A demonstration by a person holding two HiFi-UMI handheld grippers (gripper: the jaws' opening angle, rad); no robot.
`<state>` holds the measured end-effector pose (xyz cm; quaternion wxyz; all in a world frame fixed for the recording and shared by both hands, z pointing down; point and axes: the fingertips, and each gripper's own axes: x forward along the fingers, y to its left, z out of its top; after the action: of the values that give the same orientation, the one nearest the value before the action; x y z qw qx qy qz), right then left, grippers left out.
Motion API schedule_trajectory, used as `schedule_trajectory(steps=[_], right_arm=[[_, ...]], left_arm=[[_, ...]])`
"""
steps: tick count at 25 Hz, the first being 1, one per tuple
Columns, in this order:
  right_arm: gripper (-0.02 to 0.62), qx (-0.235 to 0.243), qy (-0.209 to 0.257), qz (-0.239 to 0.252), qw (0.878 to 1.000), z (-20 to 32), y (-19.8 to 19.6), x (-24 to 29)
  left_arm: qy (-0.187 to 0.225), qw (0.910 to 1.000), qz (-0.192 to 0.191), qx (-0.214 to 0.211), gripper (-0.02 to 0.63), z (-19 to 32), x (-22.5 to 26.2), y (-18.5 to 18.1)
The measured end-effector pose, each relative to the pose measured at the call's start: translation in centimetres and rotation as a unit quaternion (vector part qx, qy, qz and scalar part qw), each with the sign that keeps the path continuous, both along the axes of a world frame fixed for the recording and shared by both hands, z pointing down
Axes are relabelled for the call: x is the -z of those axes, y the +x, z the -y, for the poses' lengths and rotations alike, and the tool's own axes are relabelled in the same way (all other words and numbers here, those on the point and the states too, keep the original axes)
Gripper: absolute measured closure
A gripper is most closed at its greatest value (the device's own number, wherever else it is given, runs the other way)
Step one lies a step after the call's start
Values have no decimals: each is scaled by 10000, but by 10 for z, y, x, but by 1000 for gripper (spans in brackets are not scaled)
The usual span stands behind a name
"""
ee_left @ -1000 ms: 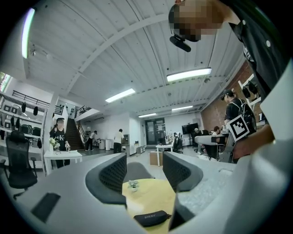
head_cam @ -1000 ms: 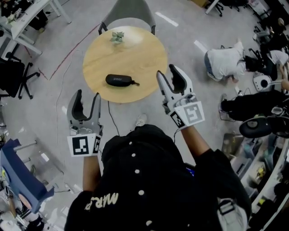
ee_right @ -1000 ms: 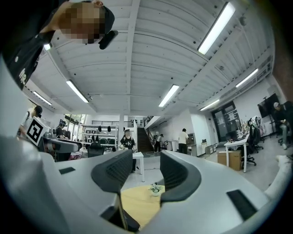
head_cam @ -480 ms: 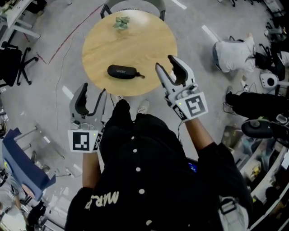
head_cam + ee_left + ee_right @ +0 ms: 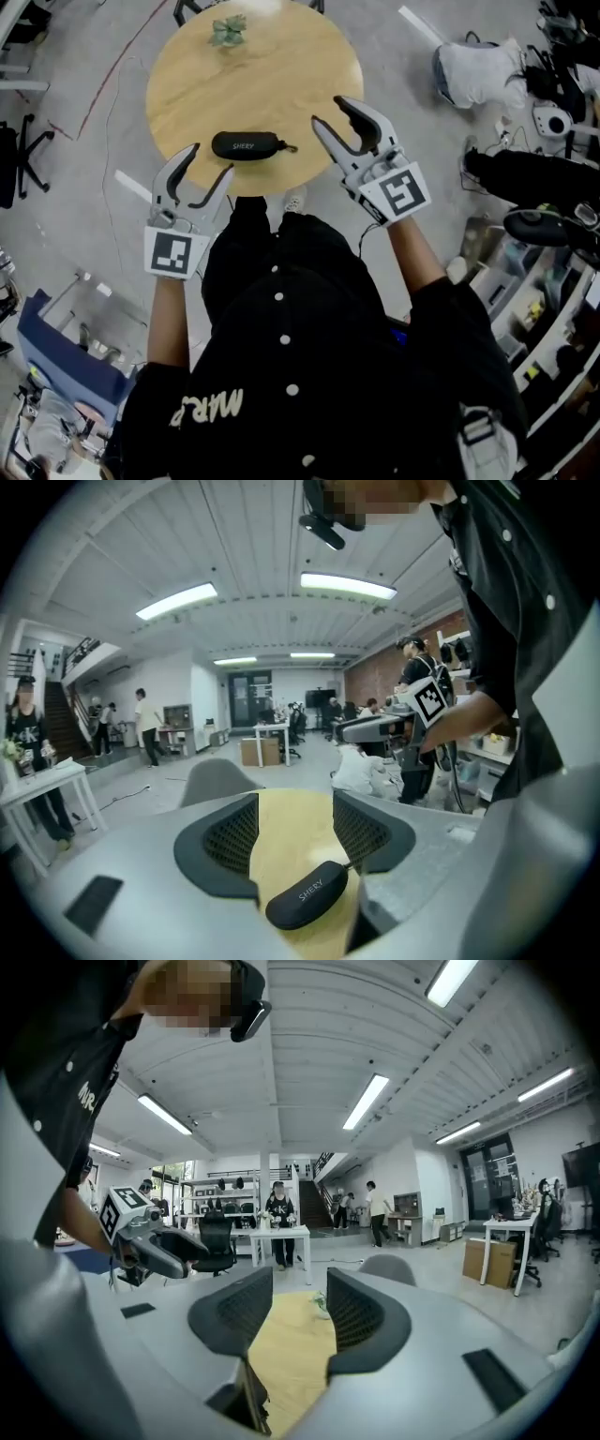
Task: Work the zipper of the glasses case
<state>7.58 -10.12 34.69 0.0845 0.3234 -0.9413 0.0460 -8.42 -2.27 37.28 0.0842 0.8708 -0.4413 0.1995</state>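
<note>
Two claws nearest, left claw point(image 5: 212, 159) and right claw point(image 5: 330, 112), each with jaws apart and nothing between them; on the right, jaws just drawn in a little, yet wide and empty. Just ahead of the left claw, near the front edge of the round wooden surface point(image 5: 281, 75): black glasses case point(image 5: 246, 145), lying flat and crosswise, zipper pull point(image 5: 284, 147) sticking out at the end toward the right claw. Touched by neither claw. Probably light and semi-rigid, with a matte shell that should not slip much in a grip but may skid on the smooth wood if tugged unsupported. Best pinned across its body by the left claw, off the zipper line, with a modest squeeze so as not to crush whatever lies inside. Best worked at the small pull tab with the right claw: thin, floppy, easy to miss. Farther back, near the far rim: small green plant point(image 5: 228, 30), well apart from the case.
</note>
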Motion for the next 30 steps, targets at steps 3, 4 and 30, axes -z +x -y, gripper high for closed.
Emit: schedule_trajectory(steps=[3,4,30], right_arm=[[428,159,-234,-298,9992,12,-7,-28],[428,194,-367,-429,9982,15,-10,-39],[422,2965,-527,-3589,8835,-8,-24,-274]], left_arm=[[-158,9982,148,-560,371,17,-32,8],[-181,9967,202,-766,371,22,-43,10],[-1863,8923,1799,-3697,414,41,-247,47]])
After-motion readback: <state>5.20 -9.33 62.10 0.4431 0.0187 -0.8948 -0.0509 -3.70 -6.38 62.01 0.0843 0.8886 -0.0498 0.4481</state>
